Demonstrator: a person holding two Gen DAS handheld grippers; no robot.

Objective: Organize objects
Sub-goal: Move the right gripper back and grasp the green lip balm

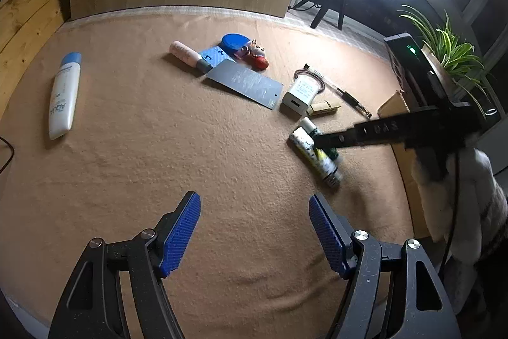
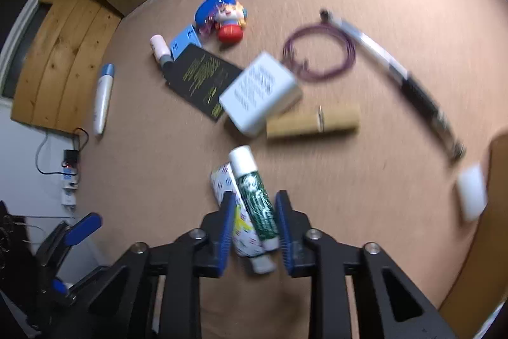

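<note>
Right fingers (image 2: 254,227) narrow, bracketing two tubes (image 2: 254,205) | left fingers (image 1: 254,231) wide, empty

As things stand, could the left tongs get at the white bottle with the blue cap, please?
Probably yes. The left tongs are open and empty, and only bare cloth lies between them and the bottle, which lies alone, apart from the other clutter.

Charger (image 2: 260,92) on card (image 2: 203,78)
</note>
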